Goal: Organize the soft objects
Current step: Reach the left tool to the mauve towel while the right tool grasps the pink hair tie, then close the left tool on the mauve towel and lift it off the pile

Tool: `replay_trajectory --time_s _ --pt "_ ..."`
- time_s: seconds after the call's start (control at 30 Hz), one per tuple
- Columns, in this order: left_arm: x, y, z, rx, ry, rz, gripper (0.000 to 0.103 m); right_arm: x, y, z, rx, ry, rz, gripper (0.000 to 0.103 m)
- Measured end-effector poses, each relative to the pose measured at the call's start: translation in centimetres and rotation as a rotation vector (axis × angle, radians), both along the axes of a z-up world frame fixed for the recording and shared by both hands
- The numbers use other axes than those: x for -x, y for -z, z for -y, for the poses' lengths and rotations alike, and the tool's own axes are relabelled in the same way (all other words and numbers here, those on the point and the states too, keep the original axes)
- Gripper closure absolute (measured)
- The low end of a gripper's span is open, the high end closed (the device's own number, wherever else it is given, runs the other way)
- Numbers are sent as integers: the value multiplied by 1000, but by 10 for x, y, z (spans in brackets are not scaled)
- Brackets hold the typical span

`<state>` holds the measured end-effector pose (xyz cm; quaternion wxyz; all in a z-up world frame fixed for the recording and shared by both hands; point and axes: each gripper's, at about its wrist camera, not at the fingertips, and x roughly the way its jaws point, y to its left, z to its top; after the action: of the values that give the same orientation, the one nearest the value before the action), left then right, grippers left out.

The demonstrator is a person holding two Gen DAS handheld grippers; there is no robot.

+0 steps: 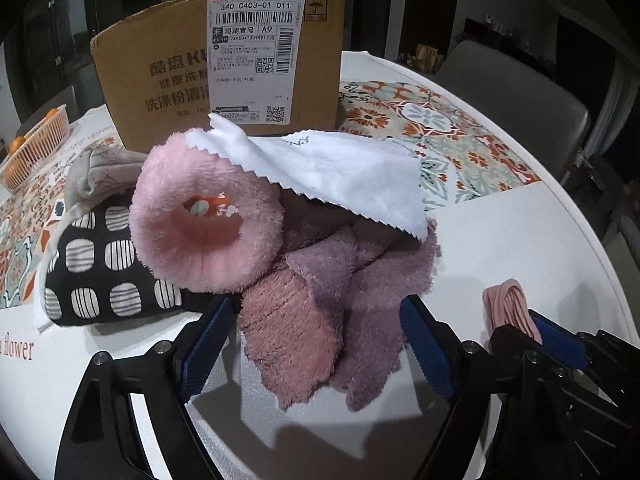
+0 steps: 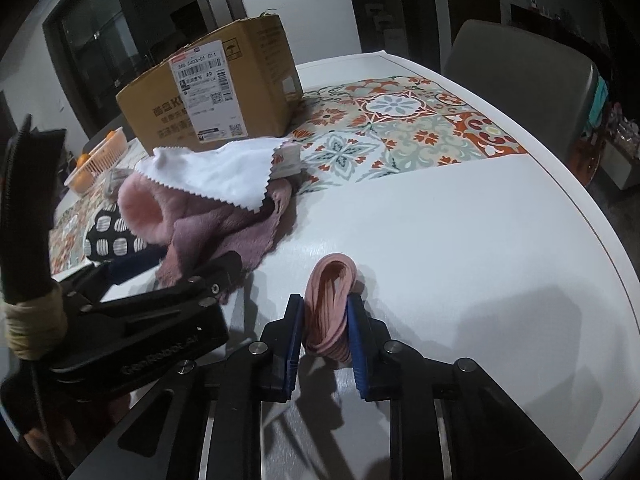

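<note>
Lying at far left: an orange basket [image 1: 34,142] is sitting on the table's edge with oranges [image 1: 18,145] showing inside it.
Soft pile: a black patterned cloth [image 1: 100,264], a grey rag [image 1: 100,170], a fluffy pink ring-shaped item [image 1: 208,216], a mauve towel [image 1: 320,300] and a white zigzag-edged cloth [image 1: 340,176] are lying heaped together, the white one draping over the top.
Left gripper: the left gripper [image 1: 316,344] is hanging with its blue pads spread apart on either side of the mauve towel's near edge, not closing on it.
Box: a cardboard box [image 1: 224,64] with a shipping label is standing upright just behind the pile; its inside is not showing in either view.
Right gripper: the right gripper [image 2: 324,344] is pinching a folded pink ribbed band [image 2: 332,304] between its blue pads, apart from the pile toward the right.
Only in the left view: the hole through the pink ring, and the grey rag's folds, are showing clearly.
Only in the right view: the clamp on the band is showing head-on, a small box [image 2: 286,160] is peeking from under the white cloth, and the left tool's black body is sitting at the left side.
Surface: a white round table [image 2: 460,220] is carrying a floral tile-pattern mat [image 2: 400,128] behind the cloths.
Room: a grey chair [image 2: 520,68] is standing past the table's far right, and the background is looking dark.
</note>
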<state>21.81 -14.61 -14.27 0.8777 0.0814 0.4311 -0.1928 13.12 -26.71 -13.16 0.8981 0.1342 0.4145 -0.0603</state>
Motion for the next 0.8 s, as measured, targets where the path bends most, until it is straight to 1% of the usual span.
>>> replay_trajectory --time_s 0.03,0.07,0.1,0.13,0.17,0.2,0.27,0.3,0.37,0.53,0.8 --pt "-1 0 1 -7 1 5 24 -1 0 1 -2 0 0 80" --pt "-1 -1 1 -10 3 11 31 -2 0 2 -8 1 0 80" --pt "-2 -1 2 -13 2 15 34 -3 0 3 -12 3 0 80" --pt "-2 -1 2 -12 5 17 41 -4 0 3 -16 5 -2 80" --pt "-2 -2 2 0 15 10 49 -4 0 4 -17 5 -2 80" --pt "-2 -2 2 13 21 3 54 -5 0 4 -18 5 -1 80" --pt "-1 -4 2 24 34 3 79 -4 -1 4 -24 3 -1 80" --pt "-1 -4 2 29 41 1 82 -4 -2 4 -29 1 1 80" --pt "1 -6 0 42 46 -5 86 -3 -5 2 -28 -2 6 80" --pt "10 -17 -7 70 48 8 87 0 -16 -3 -29 -19 26 80" --pt "34 -51 -24 113 26 87 87 11 -38 -10 -22 -36 69 80"
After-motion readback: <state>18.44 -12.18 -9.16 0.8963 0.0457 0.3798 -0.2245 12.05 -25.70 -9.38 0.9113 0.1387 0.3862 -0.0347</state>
